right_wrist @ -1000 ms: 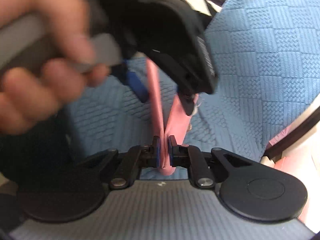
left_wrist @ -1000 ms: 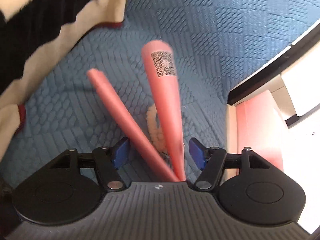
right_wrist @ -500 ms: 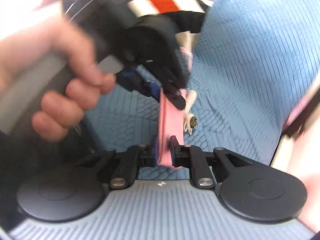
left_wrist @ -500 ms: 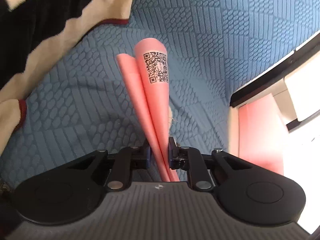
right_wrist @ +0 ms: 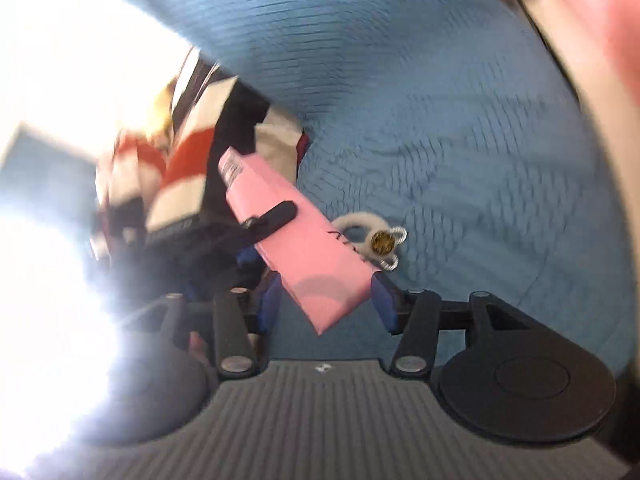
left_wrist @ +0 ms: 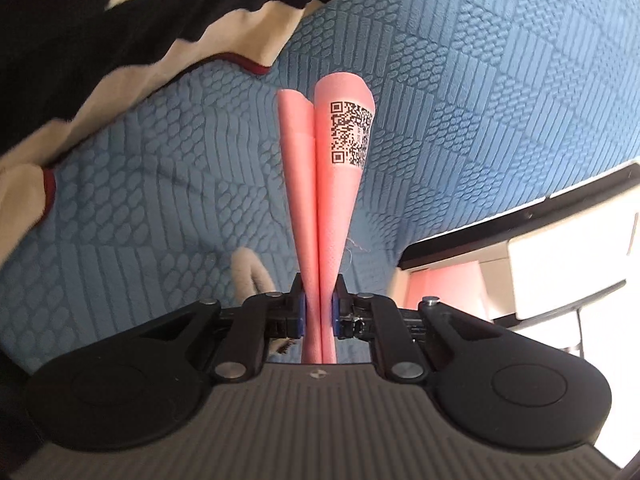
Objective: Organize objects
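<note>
the left gripper [left_wrist: 319,312] is pinching a folded pink pouch [left_wrist: 334,184] at the lower centre of its frame, blue pads tight on both sides; the pouch fans out toward the upper middle, a qr label [left_wrist: 351,133] on its right fold, over the blue quilt [left_wrist: 480,100]. a black and cream sleeve [left_wrist: 120,28] fills the upper left, and a white and black box [left_wrist: 560,240] sits at the right edge. in the blurred right view, the right gripper [right_wrist: 326,300] is opening, its pads standing clear of the pouch's end [right_wrist: 320,276] between them. a white ring with a gold charm [right_wrist: 370,236] lies on the quilt just beyond.
</note>
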`<state>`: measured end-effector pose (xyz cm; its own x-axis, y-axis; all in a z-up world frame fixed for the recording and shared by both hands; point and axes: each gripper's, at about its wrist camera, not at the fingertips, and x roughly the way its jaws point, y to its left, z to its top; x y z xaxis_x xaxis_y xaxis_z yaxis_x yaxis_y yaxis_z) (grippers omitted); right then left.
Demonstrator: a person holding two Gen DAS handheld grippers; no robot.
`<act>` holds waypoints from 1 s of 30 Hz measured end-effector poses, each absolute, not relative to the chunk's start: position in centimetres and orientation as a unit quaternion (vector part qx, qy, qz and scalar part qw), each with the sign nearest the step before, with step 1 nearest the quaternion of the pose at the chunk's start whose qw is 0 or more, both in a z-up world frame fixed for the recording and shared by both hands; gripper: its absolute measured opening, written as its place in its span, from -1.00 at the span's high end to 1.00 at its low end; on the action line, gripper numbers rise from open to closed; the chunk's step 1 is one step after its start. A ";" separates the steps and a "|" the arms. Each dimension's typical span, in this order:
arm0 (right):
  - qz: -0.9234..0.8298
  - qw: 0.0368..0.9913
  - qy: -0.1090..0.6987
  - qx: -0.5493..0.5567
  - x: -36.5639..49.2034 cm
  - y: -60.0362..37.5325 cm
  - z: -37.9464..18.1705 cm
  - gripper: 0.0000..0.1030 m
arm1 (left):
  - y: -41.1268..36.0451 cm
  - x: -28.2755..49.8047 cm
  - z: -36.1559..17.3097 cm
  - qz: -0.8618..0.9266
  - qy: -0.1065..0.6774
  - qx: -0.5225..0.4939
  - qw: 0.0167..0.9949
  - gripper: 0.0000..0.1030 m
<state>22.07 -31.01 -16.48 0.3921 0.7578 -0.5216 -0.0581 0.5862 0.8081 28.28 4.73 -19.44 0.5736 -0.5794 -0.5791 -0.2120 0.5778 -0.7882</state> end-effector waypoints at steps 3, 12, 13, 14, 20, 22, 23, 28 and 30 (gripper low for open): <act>0.248 0.709 0.488 0.444 22.3 -31.4 -17.9 -0.03 | 5.1 28.3 -19.7 -0.120 0.440 -0.470 0.756 0.74; 0.237 0.595 0.463 0.613 22.3 -31.1 -20.9 0.07 | 6.3 28.6 -20.4 -0.115 0.427 -0.521 0.730 0.74; 0.238 0.591 0.461 0.617 22.2 -31.1 -20.9 0.13 | 6.3 28.6 -20.5 -0.117 0.428 -0.525 0.727 0.74; 0.236 0.592 0.459 0.619 22.1 -31.1 -20.8 0.30 | 6.2 28.7 -20.5 -0.118 0.428 -0.527 0.724 0.74; 0.219 0.614 0.455 0.607 22.4 -31.4 -20.3 0.51 | 6.0 28.7 -20.7 -0.123 0.434 -0.525 0.722 0.73; 0.225 0.619 0.444 0.608 22.6 -31.6 -19.7 0.55 | 6.0 28.2 -20.4 -0.134 0.434 -0.524 0.720 0.72; 0.225 0.623 0.441 0.606 22.7 -31.8 -19.4 0.56 | 6.0 28.2 -20.2 -0.142 0.433 -0.521 0.722 0.72; 0.235 0.658 0.444 0.561 23.1 -32.9 -17.3 0.59 | 4.8 27.7 -18.3 -0.175 0.440 -0.459 0.751 0.59; 0.235 0.659 0.444 0.559 23.3 -33.2 -16.8 0.60 | 4.3 27.3 -17.3 -0.189 0.440 -0.430 0.766 0.56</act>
<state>23.33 -33.25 -16.82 0.4950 0.8063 -0.3238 0.1876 0.2648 0.9459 27.26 4.31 -17.30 0.5421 -0.6668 -0.5113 -0.0887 0.5597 -0.8239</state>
